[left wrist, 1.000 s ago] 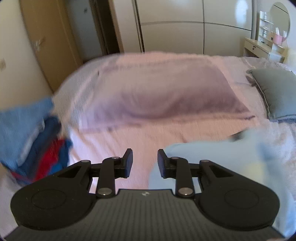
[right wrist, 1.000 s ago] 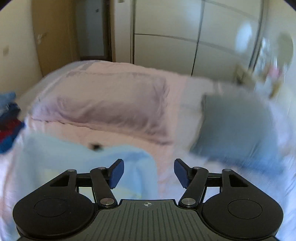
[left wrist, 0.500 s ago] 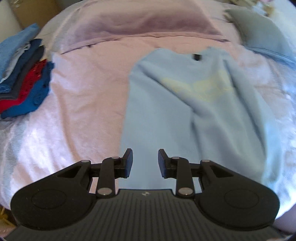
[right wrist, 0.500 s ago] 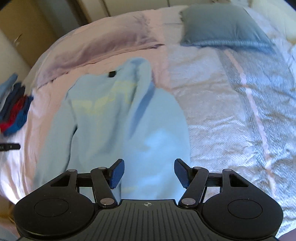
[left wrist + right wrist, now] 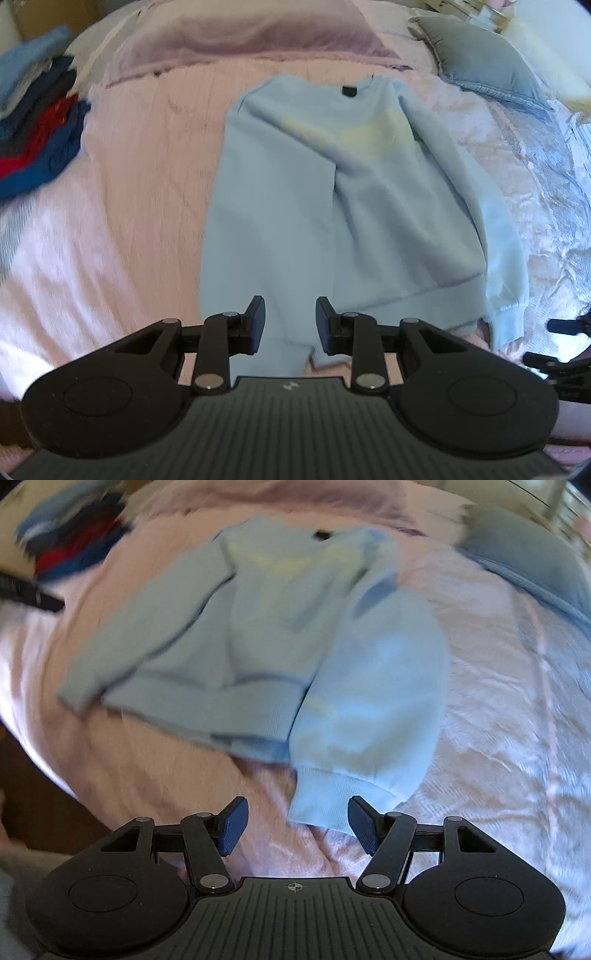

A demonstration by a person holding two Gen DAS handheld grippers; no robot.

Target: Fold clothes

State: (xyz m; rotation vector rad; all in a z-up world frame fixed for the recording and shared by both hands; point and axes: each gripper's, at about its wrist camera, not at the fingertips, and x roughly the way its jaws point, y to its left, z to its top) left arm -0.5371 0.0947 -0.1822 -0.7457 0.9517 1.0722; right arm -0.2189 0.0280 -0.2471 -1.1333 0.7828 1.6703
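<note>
Sweatshirt (image 5: 354, 192) lies spread on the bed (image 5: 140, 184), collar at 12 o'clock, sleeves along its sides; left gripper (image 5: 290, 325) and right gripper (image 5: 295, 825) both gape empty at the cuffs, so I judge sleeve pickup next, needing clean pinches.

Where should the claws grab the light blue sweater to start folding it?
Probably by the sleeve cuffs. The sweater lies flat, neck far, hem near. The right claw, open, is lined up with the ribbed cuff at the near edge, so slide in low from the near side. The left claw, open, hovers over the other sleeve's end.
</note>
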